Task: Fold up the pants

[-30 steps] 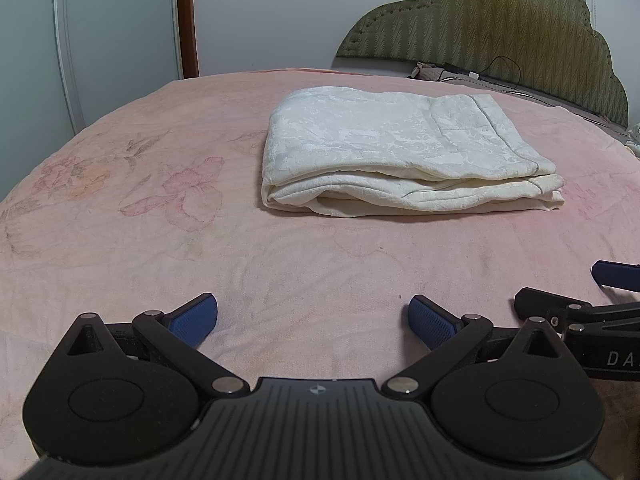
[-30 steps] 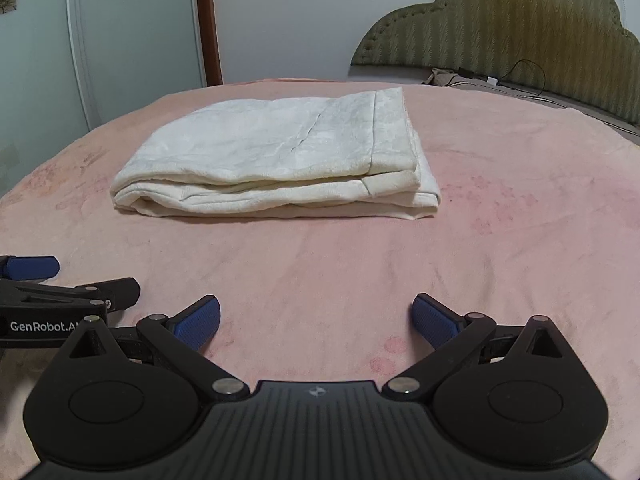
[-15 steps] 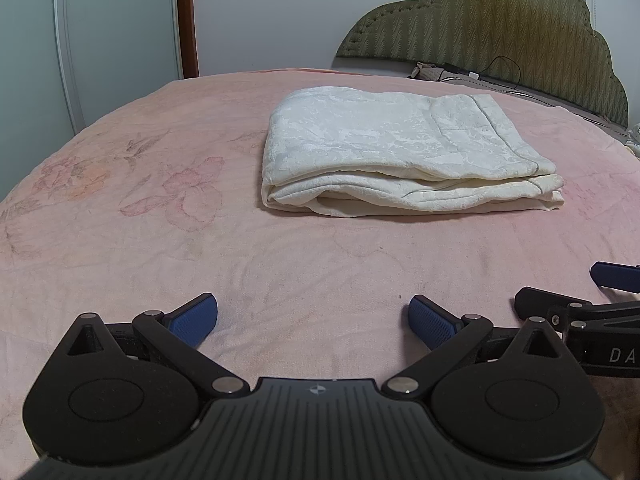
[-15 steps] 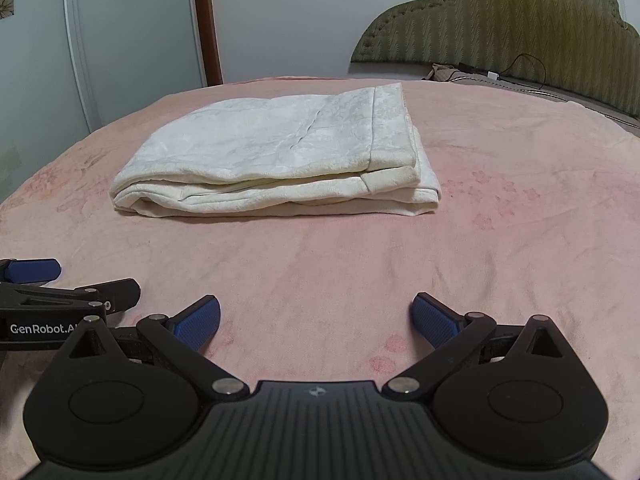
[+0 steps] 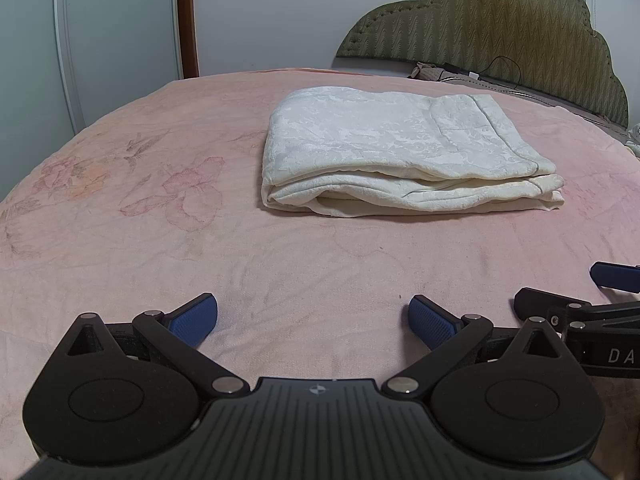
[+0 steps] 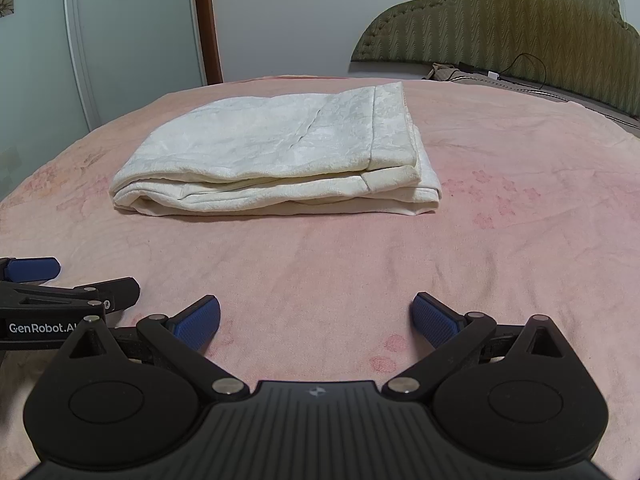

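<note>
- Cream, damask-patterned pants [image 5: 400, 152] lay folded into a flat, layered rectangle on the bed, at about 12 o'clock from both grippers and well apart from them.
- Almost nothing had changed over the last second: the bundle kept its shape and place, while the right wrist view shifted only slightly, as if that tool eased a touch.
- Left gripper [image 5: 312, 316] rested low over the pink bedspread [image 5: 140, 240] with its blue pads spread wide, released and holding nothing.
- Right gripper [image 6: 316, 316] sat likewise, fingers parted and empty; its neighbour showed at 9 o'clock in its view.
- That stillness, with both tools drawn back, suggested the folding was finished or nearly so.
- Fabric looked soft and slightly glossy, edges rounded at the fold, hems stacked at the 3 o'clock end.
- Bedspread was fuzzy with faded floral print; a padded olive headboard [image 6: 520, 32] with a scalloped top stood at 1 o'clock.
</note>
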{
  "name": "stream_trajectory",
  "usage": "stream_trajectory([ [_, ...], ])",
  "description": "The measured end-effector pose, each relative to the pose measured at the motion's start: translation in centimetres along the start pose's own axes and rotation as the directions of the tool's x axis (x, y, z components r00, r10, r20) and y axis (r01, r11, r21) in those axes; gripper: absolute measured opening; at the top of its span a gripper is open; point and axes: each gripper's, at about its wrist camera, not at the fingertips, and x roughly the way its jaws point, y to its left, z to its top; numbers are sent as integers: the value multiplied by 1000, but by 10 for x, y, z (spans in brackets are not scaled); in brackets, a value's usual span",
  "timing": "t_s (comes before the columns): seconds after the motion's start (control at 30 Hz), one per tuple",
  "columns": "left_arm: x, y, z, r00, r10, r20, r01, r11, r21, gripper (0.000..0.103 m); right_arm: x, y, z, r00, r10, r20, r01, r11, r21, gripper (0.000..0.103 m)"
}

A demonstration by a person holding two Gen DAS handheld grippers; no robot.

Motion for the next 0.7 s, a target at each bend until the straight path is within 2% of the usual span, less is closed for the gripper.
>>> stream_trajectory([
  [0.5,0,0,0,1000,0,0,0,1000,0,103,0,0,0,1000,2,0,-2,1000,2,103],
  [0.7,0,-1,1,1000,9,-1,-9,1000,0,103,3,8,0,999,-43,-16,42,998,-39,103],
])
